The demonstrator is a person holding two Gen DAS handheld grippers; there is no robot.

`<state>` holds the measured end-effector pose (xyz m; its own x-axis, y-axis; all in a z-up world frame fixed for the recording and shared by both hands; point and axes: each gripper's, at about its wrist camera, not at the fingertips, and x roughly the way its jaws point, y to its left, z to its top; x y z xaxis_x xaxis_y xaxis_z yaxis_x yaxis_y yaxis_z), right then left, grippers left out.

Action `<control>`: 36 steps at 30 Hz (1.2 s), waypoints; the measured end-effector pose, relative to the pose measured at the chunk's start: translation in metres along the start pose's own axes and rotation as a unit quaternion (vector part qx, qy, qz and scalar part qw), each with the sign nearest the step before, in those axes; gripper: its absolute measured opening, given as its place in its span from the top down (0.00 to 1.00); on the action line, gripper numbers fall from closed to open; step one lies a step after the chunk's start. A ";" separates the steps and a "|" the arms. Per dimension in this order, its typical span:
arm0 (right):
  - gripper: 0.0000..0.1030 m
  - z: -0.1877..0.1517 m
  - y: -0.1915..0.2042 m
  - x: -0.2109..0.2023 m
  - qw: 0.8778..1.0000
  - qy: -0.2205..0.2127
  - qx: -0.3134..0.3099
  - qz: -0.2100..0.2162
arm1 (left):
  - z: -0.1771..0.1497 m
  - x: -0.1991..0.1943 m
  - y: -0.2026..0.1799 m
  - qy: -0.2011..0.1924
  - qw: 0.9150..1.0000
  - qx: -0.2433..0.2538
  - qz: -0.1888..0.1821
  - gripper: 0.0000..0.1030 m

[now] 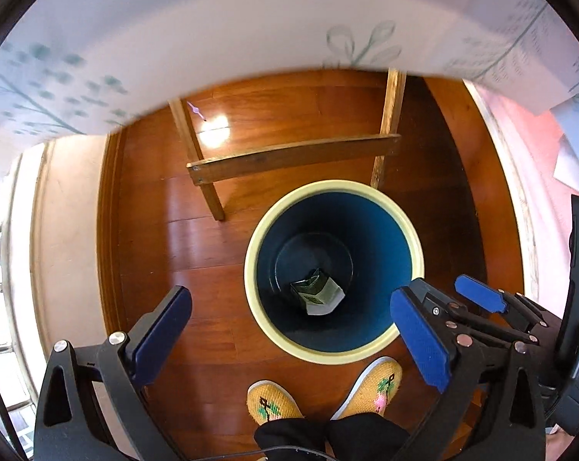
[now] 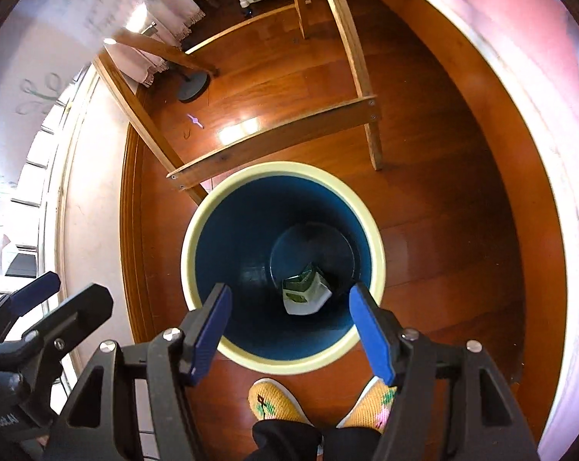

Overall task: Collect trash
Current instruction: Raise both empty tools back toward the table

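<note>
A round bin with a cream rim (image 1: 251, 246) (image 2: 187, 246) and dark blue inside stands on the wooden floor. A crumpled green and white carton (image 1: 318, 294) (image 2: 304, 294) lies at its bottom. My left gripper (image 1: 289, 330) is open and empty, held above the bin's near edge. My right gripper (image 2: 289, 326) is open and empty, also above the bin's near rim. The right gripper's blue fingers (image 1: 477, 294) show at the right of the left wrist view; the left gripper's fingers (image 2: 35, 292) show at the left of the right wrist view.
A wooden table frame (image 1: 293, 155) (image 2: 274, 138) with legs and crossbar stands just beyond the bin, under a white floral tablecloth (image 1: 212, 38). The person's yellow slippers (image 1: 274, 403) (image 2: 274, 399) are in front of the bin. A black lamp base (image 2: 192, 85) sits further back.
</note>
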<state>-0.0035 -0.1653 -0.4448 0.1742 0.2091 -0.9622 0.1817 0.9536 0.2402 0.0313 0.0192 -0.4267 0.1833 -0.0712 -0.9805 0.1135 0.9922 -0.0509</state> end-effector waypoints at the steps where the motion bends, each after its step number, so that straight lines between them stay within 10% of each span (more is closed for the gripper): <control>1: 0.38 -0.001 0.002 -0.008 1.000 0.000 0.001 -0.001 | 0.001 -0.008 0.000 0.000 1.000 -0.002 0.002 0.01; 21: 0.38 -0.006 0.048 -0.260 0.999 -0.039 -0.028 -0.004 | 0.014 -0.293 -0.010 -0.067 0.996 0.022 -0.046 0.01; 36: 0.38 0.017 0.093 -0.420 0.980 -0.198 -0.031 -0.025 | 0.058 -0.441 0.005 -0.197 0.977 0.051 -0.062 0.10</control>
<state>-0.0430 -0.1683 -0.0165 0.5298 0.0742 -0.8448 0.1423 0.9743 0.1748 0.0080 0.0498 0.0168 0.5216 -0.2443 -0.8175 0.2524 0.9594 -0.1256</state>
